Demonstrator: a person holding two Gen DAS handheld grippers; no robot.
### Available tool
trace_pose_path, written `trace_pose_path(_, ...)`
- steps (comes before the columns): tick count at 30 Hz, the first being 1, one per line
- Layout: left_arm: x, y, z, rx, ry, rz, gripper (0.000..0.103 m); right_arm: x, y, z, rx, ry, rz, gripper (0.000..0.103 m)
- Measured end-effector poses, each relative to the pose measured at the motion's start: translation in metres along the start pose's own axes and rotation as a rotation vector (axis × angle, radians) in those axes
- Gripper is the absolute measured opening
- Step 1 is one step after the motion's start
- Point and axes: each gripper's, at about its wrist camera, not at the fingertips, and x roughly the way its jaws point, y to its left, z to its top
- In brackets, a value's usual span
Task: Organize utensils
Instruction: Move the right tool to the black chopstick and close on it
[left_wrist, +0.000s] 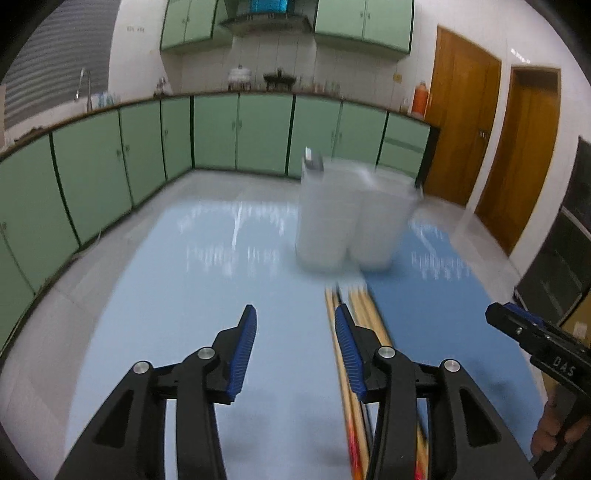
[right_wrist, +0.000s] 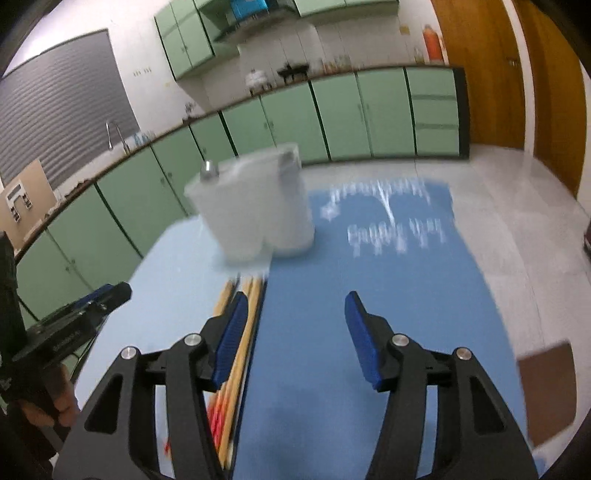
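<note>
Several wooden chopsticks lie side by side on the blue mats, pointing toward a white two-compartment utensil holder with a metal handle sticking out of its left cup. My left gripper is open and empty above the light blue mat, its right finger over the chopsticks. In the right wrist view the chopsticks lie under the left finger of my right gripper, which is open and empty over the dark blue mat. The holder stands ahead, blurred.
The right gripper shows at the right edge of the left wrist view; the left gripper shows at the left edge of the right wrist view. Green cabinets line the room beyond the table. A brown object sits at the table's right.
</note>
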Motion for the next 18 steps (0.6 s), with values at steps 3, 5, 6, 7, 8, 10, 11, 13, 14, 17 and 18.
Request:
trace_pose_path(3, -0.002, -0.003, -0.023, 0.018, 0.054, -0.004, 0.044, -0.005, 0.007, -0.026, -0.006, 0.056, 0.006, 0.050)
trace_pose_path(5, -0.002, -0.007, -0.037, 0.036, 0.086, -0.009, 0.044, -0.008, 0.012, -0.039, -0.022, 0.083, 0.002, 0.047)
trace_pose_path(6, -0.003, -0.007, -0.043, 0.044, 0.096, -0.010, 0.044, -0.009, 0.015, -0.046, -0.027, 0.099, 0.006, 0.046)
trace_pose_path(7, -0.003, -0.007, -0.047, 0.048, 0.103, -0.010, 0.044, -0.009, 0.015, -0.050, -0.032, 0.109, 0.012, 0.046)
trace_pose_path(8, -0.002, -0.008, -0.051, 0.052, 0.113, -0.010, 0.044, -0.009, 0.017, -0.054, -0.042, 0.117, 0.015, 0.046)
trace_pose_path(10, 0.002, -0.010, -0.060, 0.051, 0.136, -0.012, 0.044, -0.009, 0.023, -0.061, -0.060, 0.129, 0.017, 0.044)
trace_pose_path(11, 0.003, -0.011, -0.063, 0.051, 0.144, -0.009, 0.044, -0.008, 0.025, -0.064, -0.063, 0.134, 0.018, 0.043)
trace_pose_path(13, 0.005, -0.012, -0.066, 0.050, 0.153, -0.009, 0.044, -0.006, 0.030, -0.068, -0.069, 0.149, 0.019, 0.041)
trace_pose_path(14, 0.005, -0.013, -0.068, 0.049, 0.157, -0.009, 0.044, -0.005, 0.031, -0.070, -0.076, 0.157, 0.019, 0.041)
trace_pose_path(17, 0.009, -0.014, -0.074, 0.045, 0.173, -0.017, 0.044, -0.001, 0.036, -0.074, -0.098, 0.183, 0.027, 0.038)
trace_pose_path(18, 0.009, -0.015, -0.075, 0.045, 0.171, -0.017, 0.044, 0.000, 0.038, -0.075, -0.104, 0.187, 0.028, 0.038)
